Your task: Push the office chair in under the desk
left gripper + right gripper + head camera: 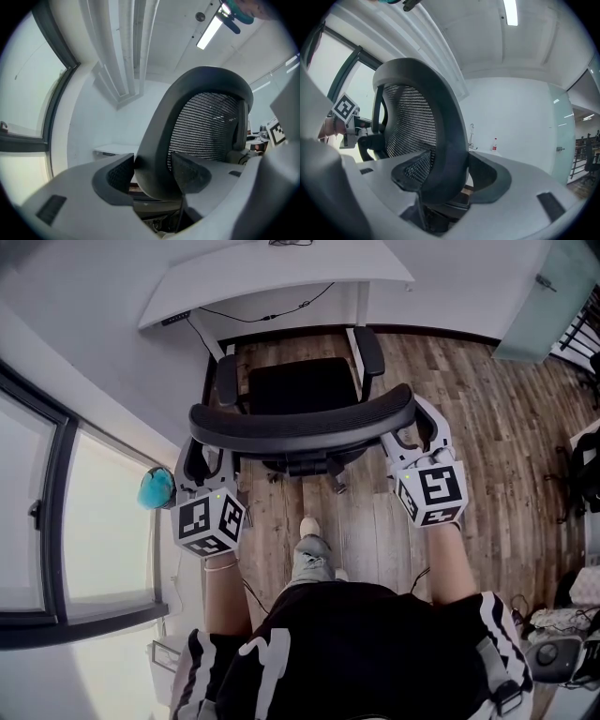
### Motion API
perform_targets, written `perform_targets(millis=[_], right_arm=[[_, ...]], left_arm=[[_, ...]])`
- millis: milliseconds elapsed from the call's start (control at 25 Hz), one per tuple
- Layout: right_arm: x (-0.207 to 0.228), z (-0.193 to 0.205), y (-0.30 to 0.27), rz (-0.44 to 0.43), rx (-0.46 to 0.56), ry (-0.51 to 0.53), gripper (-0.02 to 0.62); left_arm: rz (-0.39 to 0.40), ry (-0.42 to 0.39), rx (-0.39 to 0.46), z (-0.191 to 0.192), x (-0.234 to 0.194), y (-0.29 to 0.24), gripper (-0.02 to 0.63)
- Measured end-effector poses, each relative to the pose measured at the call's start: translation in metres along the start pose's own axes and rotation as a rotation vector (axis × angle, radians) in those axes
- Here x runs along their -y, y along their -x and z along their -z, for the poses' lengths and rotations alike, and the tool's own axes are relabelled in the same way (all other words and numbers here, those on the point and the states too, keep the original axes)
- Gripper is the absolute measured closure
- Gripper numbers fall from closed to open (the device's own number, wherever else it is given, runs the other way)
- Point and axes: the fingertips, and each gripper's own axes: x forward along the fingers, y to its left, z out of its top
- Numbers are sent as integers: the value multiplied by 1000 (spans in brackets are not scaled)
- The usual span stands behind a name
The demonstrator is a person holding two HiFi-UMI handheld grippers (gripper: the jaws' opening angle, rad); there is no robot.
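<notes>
Clamping the chair point(302, 385) from behind, the left gripper point(151, 171) has its jaws closed on the backrest's point(300, 421) left edge, the right gripper point(443, 176) on its right edge. The chair faces the desk point(281, 276), seat not yet under the top.

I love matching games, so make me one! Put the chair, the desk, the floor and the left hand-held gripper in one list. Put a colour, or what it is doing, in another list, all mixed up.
Things:
1. chair
2. desk
3. floor
4. left hand-held gripper

Colour or state:
a. white
b. brown wood
c. shut on the chair's back
d. black

Pairs: 1-d, 2-a, 3-b, 4-c
</notes>
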Motion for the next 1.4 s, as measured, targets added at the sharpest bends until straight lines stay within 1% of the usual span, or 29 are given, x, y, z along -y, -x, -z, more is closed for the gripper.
perform_targets(millis=[240,520,800,1400], right_arm=[[4,2,-9,-16,4,-7,348],[6,2,-17,-56,11,-57,349],[4,1,-29,-54,28,-48,348],[16,3,-58,-33,25,-60,348]], left_arm=[[-8,-3,4,1,-1,-7,357],[-13,-12,3,-1,-4,-16,357],[-31,-21,6,-1,-12,-24,359],[-8,-12,15,-2,-18,-56,359]])
